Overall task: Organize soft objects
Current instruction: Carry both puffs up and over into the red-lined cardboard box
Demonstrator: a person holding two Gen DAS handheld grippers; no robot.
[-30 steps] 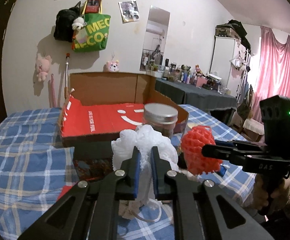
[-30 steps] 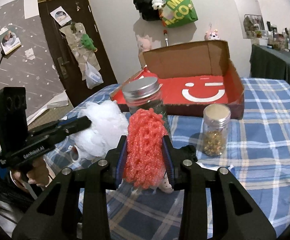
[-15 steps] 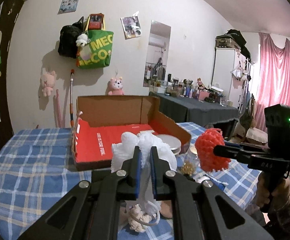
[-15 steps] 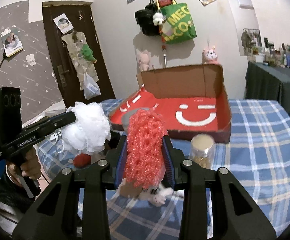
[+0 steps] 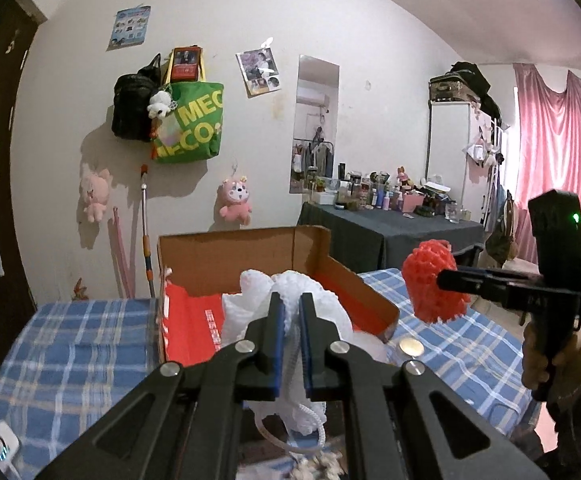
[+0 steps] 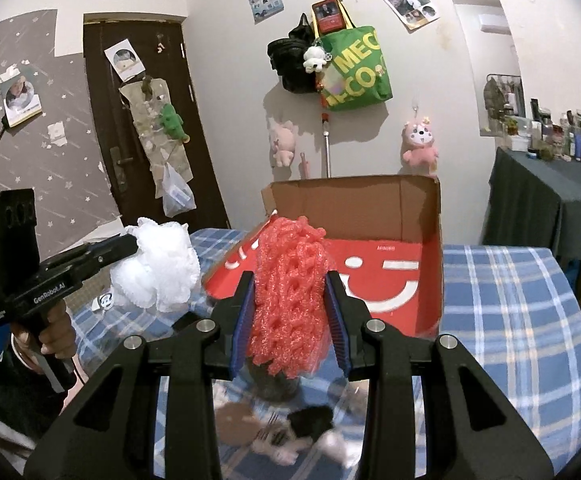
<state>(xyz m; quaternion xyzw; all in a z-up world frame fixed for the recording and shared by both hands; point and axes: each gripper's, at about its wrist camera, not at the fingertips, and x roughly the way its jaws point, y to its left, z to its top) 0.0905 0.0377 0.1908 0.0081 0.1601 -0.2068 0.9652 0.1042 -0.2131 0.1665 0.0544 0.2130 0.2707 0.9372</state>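
both soft things are off the bed and in the air, and the open cardboard box (image 6: 354, 248) lies straight ahead of and below both tools, its red floor with a white smiley turned up and its tall back flap on the far side. the left gripper (image 5: 290, 312) has its jaws pinched almost fully together on the white mesh bath pouf (image 5: 286, 320), which billows out around and past the fingertips, with its cord loop dangling beneath. the right gripper (image 6: 290, 280) is only partly closed, its blue pads squeezing the sides of the red foam net (image 6: 290, 292), a knobbly tube of open mesh that stands upright between the fingers and pokes above their tips. judging from the two views, the box is about equally near to each hand: from the left tool it sits dead ahead just beyond the pouf, from the right tool ahead and slightly to the right of the net. its long side seems to run across both tools' line of travel, so the coming move looks like a short carry forward over the near rim and then a release above the red floor. in the left view the right tool floats off to the right, well clear of the pouf, so the hands need not cross. both loads are light and springy and may bounce or cling to the pads when let go.
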